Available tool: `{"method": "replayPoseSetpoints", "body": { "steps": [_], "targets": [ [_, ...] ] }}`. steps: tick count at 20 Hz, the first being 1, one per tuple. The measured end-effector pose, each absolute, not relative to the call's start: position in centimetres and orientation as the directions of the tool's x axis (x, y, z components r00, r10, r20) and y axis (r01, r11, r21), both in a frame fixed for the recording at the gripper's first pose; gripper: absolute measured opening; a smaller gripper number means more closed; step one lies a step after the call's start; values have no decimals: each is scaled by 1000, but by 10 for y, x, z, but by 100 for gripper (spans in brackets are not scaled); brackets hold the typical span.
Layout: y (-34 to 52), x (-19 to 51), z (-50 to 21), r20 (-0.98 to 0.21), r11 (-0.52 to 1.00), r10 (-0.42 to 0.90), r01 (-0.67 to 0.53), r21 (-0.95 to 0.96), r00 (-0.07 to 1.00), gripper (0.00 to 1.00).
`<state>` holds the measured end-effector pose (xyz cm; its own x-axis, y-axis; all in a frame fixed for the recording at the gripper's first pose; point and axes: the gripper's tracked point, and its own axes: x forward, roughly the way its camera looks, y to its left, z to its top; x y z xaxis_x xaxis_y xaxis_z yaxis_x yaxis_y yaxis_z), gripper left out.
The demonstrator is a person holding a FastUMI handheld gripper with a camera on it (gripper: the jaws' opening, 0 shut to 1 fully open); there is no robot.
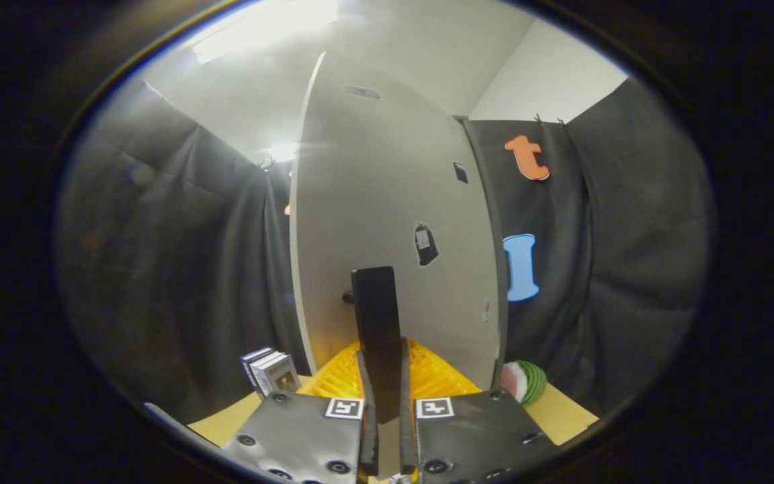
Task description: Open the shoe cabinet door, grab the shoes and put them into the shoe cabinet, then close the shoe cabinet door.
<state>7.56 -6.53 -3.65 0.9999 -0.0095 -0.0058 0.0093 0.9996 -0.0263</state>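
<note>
Between the fingers [384, 396] — clamped — a dark handle [377, 323]; beyond, pale cabinet door [387, 222], wooden tabletop [562, 413].

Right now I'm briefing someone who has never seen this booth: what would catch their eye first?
Most striking is the tall pale cabinet door standing just ahead, with its dark handle gripped between the closed jaws of the gripper. Below the handle, a bright orange ribbed surface shows past the fingers. A small stack of boxes sits to its left and a striped green and pink thing to its right, both on the wooden table.
</note>
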Motion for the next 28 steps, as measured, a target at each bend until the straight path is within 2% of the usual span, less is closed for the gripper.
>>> {"method": "replayPoseSetpoints", "body": {
  "steps": [11, 20, 24, 28],
  "targets": [
    [-122, 41, -26, 41, 988, -144, 146, -56, 989, 12],
    [-187, 24, -27, 29, 961, -276, 276, 3, 961, 9],
    [-198, 22, -27, 19, 967, -254, 254, 1, 967, 4],
    [-209, 15, -24, 17, 972, -236, 236, -17, 972, 4]
  ]
}}
